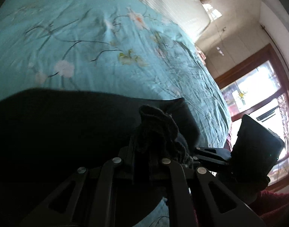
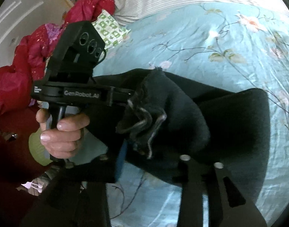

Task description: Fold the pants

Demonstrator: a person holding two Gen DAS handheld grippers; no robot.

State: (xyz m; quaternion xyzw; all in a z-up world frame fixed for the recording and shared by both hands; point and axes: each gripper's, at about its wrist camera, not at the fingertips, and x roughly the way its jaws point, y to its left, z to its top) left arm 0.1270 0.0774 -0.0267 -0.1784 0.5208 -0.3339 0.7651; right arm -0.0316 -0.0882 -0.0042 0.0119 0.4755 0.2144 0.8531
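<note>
Nearest to us, the left gripper point(image 1: 152, 147) is clenched on a puckered bunch of the dark pants point(image 1: 59, 132). Its two fingers are drawn close together and cloth wells up between them. From the right wrist view we see the person's left hand point(image 2: 63, 132) wrapped around that tool's handle.

Just beside it, the right gripper point(image 2: 148, 147) has its jaws standing partly apart, with a second gathered fold of the same cloth lying between them. We cannot tell whether its pads press on that cloth or have let it go.

Beyond both tools, the pants spread in a broad, dark, doubled slab across the teal floral bedspread point(image 1: 87, 47). Their far edge lies flat on the bed, while the near edge is gathered up at the fingers.

We judge that a fold is being laid down, with one end of the garment carried over the rest and lowered onto it. The next move calls for setting this gathered edge square on the layer beneath. Both tools must then let go without dragging the cloth, so the bunching can fall out before the next fold.

Farther off, a red quilt point(image 2: 18, 75) is heaped at the bed's edge, and a window point(image 1: 257, 94) glows behind.
</note>
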